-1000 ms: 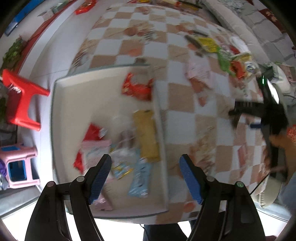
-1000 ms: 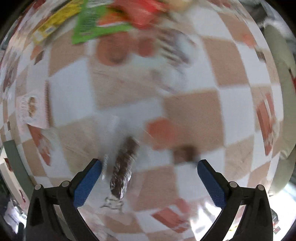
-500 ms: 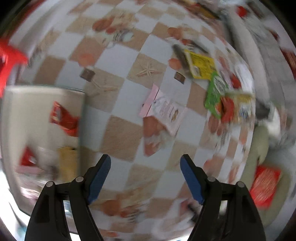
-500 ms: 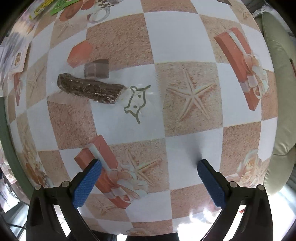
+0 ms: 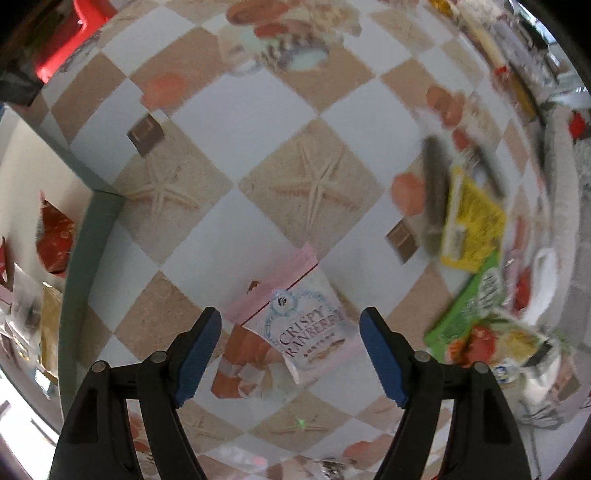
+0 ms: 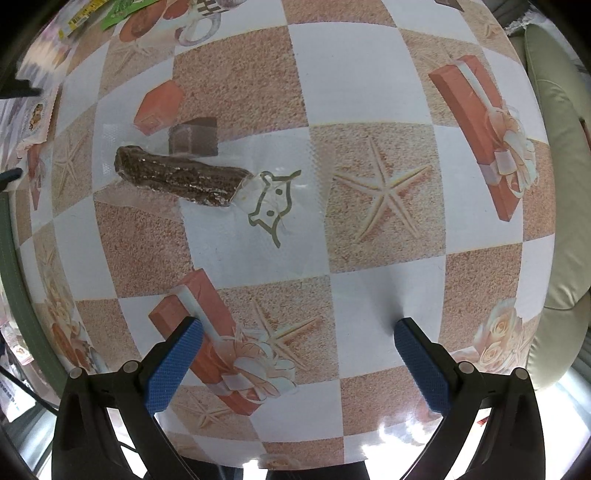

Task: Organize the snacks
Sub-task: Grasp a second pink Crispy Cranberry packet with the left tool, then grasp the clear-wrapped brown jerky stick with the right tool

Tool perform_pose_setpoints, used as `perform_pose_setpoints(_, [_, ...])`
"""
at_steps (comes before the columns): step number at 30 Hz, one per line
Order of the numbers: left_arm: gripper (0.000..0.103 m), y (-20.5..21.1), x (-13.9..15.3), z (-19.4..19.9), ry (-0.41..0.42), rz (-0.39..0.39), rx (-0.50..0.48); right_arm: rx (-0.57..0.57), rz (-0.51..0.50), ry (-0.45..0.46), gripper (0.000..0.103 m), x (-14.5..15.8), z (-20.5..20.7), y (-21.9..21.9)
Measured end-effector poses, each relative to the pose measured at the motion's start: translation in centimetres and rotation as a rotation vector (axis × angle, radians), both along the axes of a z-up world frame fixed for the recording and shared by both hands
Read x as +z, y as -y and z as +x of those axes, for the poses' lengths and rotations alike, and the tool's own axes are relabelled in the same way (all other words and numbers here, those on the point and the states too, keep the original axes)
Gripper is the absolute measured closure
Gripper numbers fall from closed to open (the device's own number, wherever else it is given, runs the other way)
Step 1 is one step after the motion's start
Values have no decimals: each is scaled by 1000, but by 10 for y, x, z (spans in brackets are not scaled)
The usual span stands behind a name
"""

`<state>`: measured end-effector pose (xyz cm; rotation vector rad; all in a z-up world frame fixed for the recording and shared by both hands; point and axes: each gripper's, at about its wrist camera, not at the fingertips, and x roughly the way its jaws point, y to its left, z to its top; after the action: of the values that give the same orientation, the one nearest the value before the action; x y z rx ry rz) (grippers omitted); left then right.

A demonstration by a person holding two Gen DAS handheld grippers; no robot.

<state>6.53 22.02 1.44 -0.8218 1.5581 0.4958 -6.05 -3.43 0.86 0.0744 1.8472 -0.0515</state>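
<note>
In the left wrist view a pink and white snack packet lies flat on the checked tablecloth, just ahead of and partly between the fingers of my left gripper, which is open and holds nothing. Further right lie a yellow packet, a green packet and a dark bar, all blurred. At the left edge a green-rimmed tray holds red and gold packets. In the right wrist view a brown bar in clear wrap lies up and left of my open, empty right gripper.
A red stool shows at the top left beyond the table. A pale cushion lies past the table's right edge in the right wrist view, and the tray's green rim runs along the left there. More packets lie at the top left.
My left gripper swung from above the tray over to the pink packet, rolling and dropping lower. My right gripper moved off the brown bar, which lay between its fingers, and then held still.
</note>
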Motion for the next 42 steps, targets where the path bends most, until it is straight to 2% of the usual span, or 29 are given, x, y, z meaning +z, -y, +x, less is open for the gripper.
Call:
perform_pose_setpoints(3, [23,12,-1,0,-28,35,-81,-4,-1,4,0,5,-8,-1])
perform_pose_setpoints(6, [38,31,4,-5,-42,112,-257,-4,0,-3,0,6,-7,1])
perform_pose_setpoints(7, [44,38,7,-9,-23,128,-327,-5,0,-1,0,5,-7,0])
perform_pose_setpoints(8, [45,43,9,-14,-5,127,-382,-5,0,-2,0,5,-7,0])
perform_pose_setpoints(11, [46,62,12,-50,13,151,-583,-3,0,-2,0,5,-6,0])
perform_pose_setpoints(15, [46,74,16,-109,23,156,-745,0,0,6,0,5,-7,0])
perform_pose_setpoints(17, [46,76,16,-134,18,163,-792,0,-1,9,0,5,-7,0])
perform_pose_setpoints(21, [44,77,20,-164,45,171,-831,0,-1,16,0,6,-9,0])
perform_pose_setpoints(28, [41,81,23,-164,52,169,-842,3,-2,20,0,6,-7,0])
perform_pose_setpoints(33, [41,63,19,-169,55,168,-840,4,-2,19,0,6,-8,1])
perform_pose_setpoints(39, [41,61,17,-168,51,167,-842,11,-1,25,0,8,-10,-1])
perform_pose_setpoints(42, [41,61,17,-168,52,167,-843,66,14,-19,0,6,-7,-4])
